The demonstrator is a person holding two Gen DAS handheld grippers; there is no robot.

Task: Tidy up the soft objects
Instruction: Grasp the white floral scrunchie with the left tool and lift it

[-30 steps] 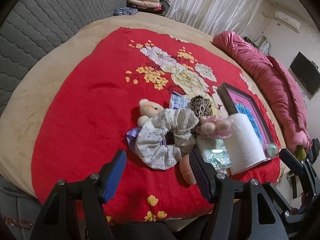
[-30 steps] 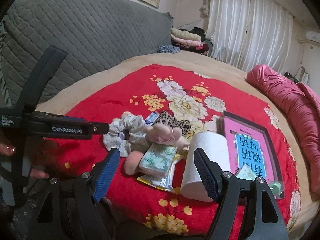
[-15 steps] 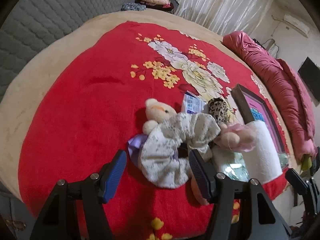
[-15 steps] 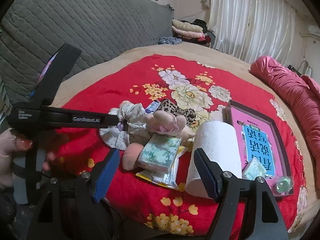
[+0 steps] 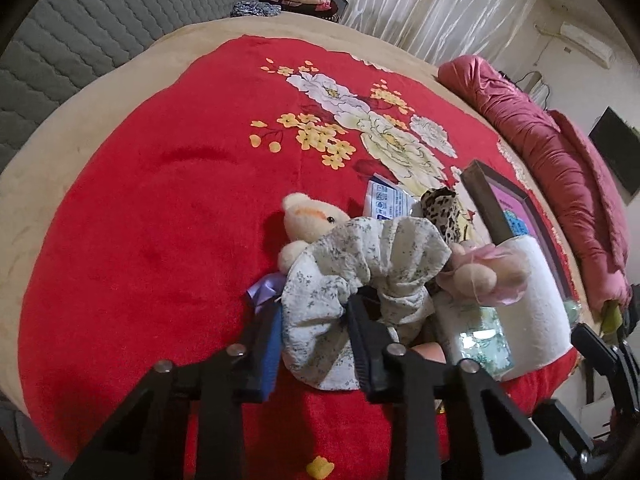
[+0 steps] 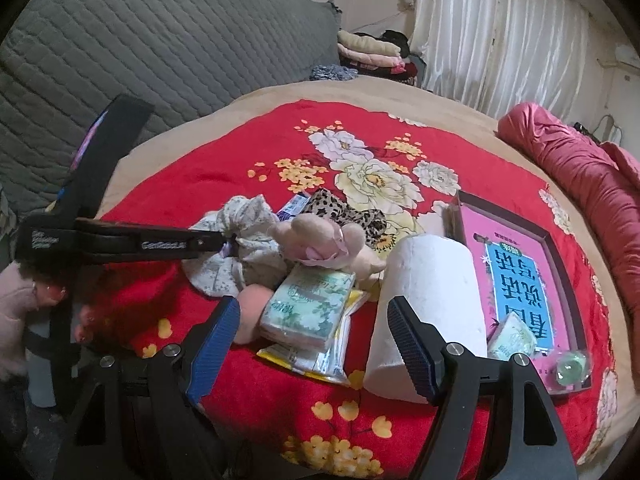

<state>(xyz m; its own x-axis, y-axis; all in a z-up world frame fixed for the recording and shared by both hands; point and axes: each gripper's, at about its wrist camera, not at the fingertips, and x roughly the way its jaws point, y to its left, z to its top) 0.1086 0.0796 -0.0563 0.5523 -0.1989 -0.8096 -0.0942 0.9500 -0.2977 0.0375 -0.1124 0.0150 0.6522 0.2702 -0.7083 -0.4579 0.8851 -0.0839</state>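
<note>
A pile of soft things lies on the red flowered blanket (image 5: 160, 220). My left gripper (image 5: 314, 332) is shut on the grey-white flowered scrunchie (image 5: 360, 256), one finger through its hole; the scrunchie also shows in the right wrist view (image 6: 240, 240). Behind it lie a cream teddy bear (image 5: 308, 216), a purple ribbon (image 5: 264, 286), a leopard-print scrunchie (image 5: 440, 212) and a pink plush toy (image 6: 320, 240). A peach sponge (image 6: 252, 312) lies at the front. My right gripper (image 6: 312, 340) is open and empty, just short of a tissue pack (image 6: 308, 304).
A white paper roll (image 6: 428, 304) lies right of the pile. A framed pink picture (image 6: 516, 272) holds a small tissue pack (image 6: 512, 336) and a green ball (image 6: 572, 364). A rolled pink quilt (image 5: 560, 152) lies at the right. A grey quilted headboard (image 6: 160, 40) stands behind.
My left gripper moved forward to the flowered scrunchie and closed on it. My right gripper came slightly closer to the pile and stayed open.
</note>
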